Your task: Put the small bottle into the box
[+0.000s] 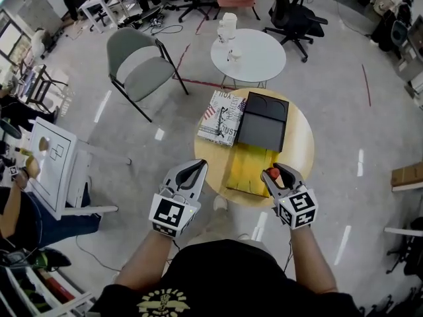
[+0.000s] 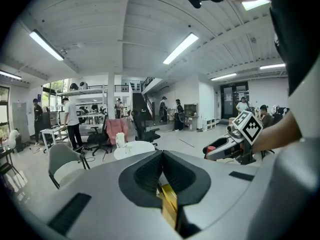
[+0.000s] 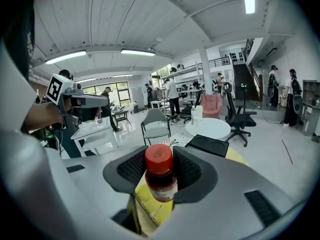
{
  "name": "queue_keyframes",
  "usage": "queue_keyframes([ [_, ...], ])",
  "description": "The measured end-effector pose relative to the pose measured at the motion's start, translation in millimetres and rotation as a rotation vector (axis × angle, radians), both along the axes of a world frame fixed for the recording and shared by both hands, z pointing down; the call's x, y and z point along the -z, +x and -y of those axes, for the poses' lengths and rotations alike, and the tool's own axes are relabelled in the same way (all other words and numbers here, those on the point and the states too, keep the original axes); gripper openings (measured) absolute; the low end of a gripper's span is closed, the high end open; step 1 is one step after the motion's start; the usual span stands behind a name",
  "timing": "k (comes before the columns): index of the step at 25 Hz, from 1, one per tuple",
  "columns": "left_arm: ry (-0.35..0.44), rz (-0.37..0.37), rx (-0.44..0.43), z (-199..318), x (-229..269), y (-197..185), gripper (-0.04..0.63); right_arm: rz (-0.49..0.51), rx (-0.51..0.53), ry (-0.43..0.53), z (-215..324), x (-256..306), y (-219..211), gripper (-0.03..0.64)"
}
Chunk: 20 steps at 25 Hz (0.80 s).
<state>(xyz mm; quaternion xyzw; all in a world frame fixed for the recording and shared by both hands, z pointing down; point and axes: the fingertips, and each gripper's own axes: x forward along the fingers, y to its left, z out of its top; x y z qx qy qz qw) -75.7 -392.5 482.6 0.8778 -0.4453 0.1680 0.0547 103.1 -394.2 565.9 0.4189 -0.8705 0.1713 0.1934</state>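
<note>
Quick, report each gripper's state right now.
Left gripper: shut, nothing between its jaws.
Right gripper: shut on the small bottle.

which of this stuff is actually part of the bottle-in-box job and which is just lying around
Part of the job:
- small bottle, gripped in the right gripper
- yellow box, open, on the round table

Just lying about:
- black case
- printed bag
- white table
- grey chair
- left gripper, shut and empty
</note>
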Motion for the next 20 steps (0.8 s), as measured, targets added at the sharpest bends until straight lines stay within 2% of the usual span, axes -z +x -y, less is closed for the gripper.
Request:
queue_keyframes([
  [7, -0.015, 0.005, 0.011, 8, -9, -5, 0.017, -0.040, -0.006, -0.054, 7, -38, 2, 0.169],
  [20, -0.033, -0.007, -0.039, 29, -21, 11, 0.017, -0.098, -0.006, -0.185, 11, -104, 7, 0.169],
])
